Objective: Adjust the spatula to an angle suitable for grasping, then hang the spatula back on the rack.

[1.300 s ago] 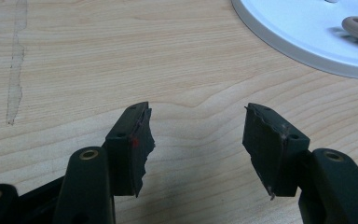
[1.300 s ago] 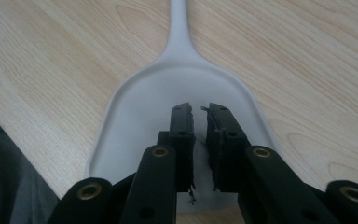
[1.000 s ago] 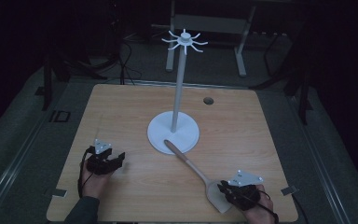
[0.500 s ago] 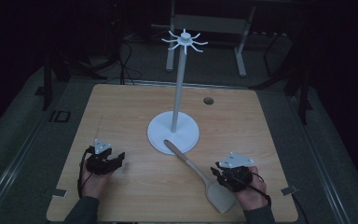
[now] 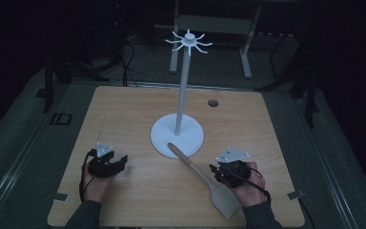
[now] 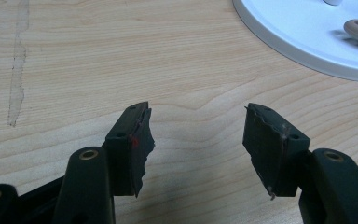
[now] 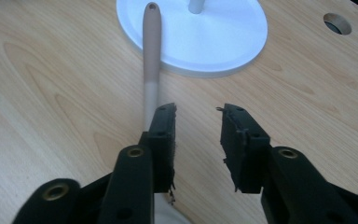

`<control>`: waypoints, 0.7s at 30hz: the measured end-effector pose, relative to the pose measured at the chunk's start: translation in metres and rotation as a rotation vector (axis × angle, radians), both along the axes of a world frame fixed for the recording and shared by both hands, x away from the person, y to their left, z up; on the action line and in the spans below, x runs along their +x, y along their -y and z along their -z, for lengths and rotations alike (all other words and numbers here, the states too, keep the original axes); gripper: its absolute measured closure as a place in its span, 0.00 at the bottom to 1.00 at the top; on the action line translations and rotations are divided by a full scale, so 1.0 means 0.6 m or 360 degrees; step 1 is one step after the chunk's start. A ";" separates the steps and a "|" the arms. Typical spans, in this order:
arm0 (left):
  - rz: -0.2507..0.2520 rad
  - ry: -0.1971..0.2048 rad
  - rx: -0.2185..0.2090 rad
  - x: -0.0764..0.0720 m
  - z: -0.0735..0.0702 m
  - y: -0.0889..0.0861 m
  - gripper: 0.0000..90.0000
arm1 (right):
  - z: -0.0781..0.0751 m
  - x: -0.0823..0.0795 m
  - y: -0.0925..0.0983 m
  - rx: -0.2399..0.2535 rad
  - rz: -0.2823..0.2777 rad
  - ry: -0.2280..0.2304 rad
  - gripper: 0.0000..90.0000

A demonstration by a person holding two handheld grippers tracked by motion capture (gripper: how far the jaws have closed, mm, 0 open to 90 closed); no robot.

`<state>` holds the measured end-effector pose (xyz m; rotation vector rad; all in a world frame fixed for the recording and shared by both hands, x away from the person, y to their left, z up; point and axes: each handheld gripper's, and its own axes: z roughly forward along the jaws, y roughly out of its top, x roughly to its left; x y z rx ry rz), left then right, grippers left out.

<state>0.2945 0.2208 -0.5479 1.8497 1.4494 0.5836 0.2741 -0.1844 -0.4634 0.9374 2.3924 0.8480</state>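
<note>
While lying flat on the counter [image 5: 124, 109], spatula [image 7: 151, 70] free beside just-opened, empty right gripper [image 7: 198, 121] fingers; left gripper [image 6: 196, 128] fingers spread, empty.

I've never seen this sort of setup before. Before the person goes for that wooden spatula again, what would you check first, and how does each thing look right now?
1. Right gripper free of load: ok; its jaws have just been opening and nothing sits between them.
2. Spatula lying flat on the table: ok, handle tip resting on the white stand base, blade toward the person.
3. Spatula lined up with the right gripper: not ok; in the right gripper view the handle passes outside the left jaw, not between the two.
4. Left gripper out of the way: ok, open over bare wood, apart from the stand.
5. Stand hooks free: ok, nothing hangs there.
</note>
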 end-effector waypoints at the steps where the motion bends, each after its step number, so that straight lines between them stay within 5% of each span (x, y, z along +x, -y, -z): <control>1: 0.0000 -0.0001 0.0000 0.000 0.000 0.000 0.46 | -0.002 0.001 -0.001 0.0004 0.0007 -0.0007 0.70; 21: 0.0004 0.0001 0.0005 0.000 0.000 0.002 0.46 | -0.011 0.052 -0.034 -0.0106 -0.0008 -0.0190 0.60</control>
